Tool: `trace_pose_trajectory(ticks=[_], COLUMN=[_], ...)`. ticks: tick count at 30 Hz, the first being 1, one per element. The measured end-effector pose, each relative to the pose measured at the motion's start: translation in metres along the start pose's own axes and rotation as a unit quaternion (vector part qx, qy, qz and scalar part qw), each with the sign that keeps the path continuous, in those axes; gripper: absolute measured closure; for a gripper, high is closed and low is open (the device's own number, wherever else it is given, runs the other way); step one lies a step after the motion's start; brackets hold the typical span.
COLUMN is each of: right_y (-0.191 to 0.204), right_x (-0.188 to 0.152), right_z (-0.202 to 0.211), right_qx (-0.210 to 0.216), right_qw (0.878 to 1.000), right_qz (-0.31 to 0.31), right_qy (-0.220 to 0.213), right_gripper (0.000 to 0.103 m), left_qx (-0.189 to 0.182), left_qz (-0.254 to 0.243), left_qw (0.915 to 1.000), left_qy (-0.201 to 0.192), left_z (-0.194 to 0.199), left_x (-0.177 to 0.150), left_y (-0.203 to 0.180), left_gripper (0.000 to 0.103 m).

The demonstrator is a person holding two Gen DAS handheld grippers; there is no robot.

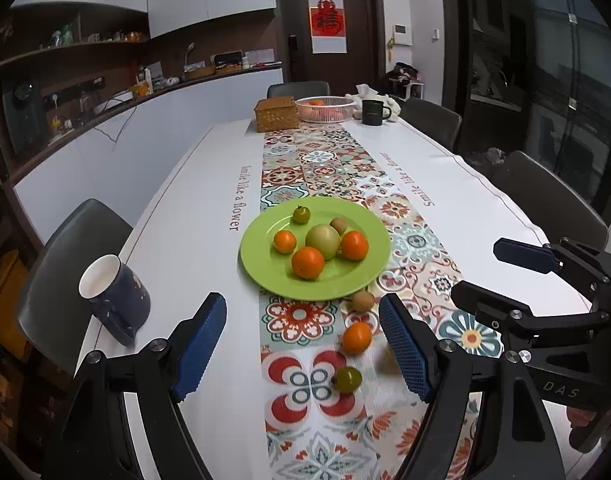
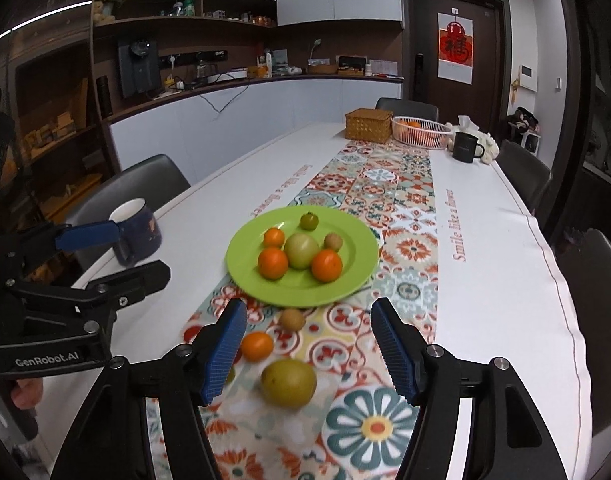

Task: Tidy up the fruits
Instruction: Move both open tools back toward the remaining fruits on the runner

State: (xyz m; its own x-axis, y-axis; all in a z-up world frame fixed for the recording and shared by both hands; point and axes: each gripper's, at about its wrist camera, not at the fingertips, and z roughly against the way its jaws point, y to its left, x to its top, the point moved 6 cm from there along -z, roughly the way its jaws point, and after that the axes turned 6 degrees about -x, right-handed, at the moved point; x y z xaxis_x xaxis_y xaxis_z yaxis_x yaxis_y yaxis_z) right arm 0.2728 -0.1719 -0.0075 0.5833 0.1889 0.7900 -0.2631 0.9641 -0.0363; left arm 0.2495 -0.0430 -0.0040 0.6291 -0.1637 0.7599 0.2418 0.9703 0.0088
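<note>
A green plate on the patterned runner holds several fruits: three oranges, a pale green apple, a kiwi and a small green tomato. Loose on the runner in front of it lie a kiwi, an orange, a small green tomato and a yellow-green pear. My left gripper is open and empty above the loose fruit. My right gripper is open and empty, with the pear between its fingers' line.
A dark blue mug stands at the table's left edge. At the far end are a wicker box, a white fruit basket and a black mug. Dark chairs surround the table.
</note>
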Motion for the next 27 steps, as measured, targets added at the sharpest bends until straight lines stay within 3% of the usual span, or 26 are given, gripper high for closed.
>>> trace_pose_trajectory(ticks=[8, 27], right_y=[0.008, 0.017], right_x=[-0.023, -0.077], right_z=[0.006, -0.039], right_qx=[0.002, 0.007], right_qw=[1.0, 0.995], right_qz=[0.021, 0.041], right_qy=[0.017, 0.091], right_gripper=[0.038, 0.038], left_qx=[-0.013, -0.053], left_qz=[-0.014, -0.056], left_qw=[0.9997, 0.9946], left_qy=[0.013, 0.069], left_z=[0.001, -0.051], left_x=[-0.029, -0.083], left_y=[-0.009, -0.018], left_gripper=[0.024, 0.027])
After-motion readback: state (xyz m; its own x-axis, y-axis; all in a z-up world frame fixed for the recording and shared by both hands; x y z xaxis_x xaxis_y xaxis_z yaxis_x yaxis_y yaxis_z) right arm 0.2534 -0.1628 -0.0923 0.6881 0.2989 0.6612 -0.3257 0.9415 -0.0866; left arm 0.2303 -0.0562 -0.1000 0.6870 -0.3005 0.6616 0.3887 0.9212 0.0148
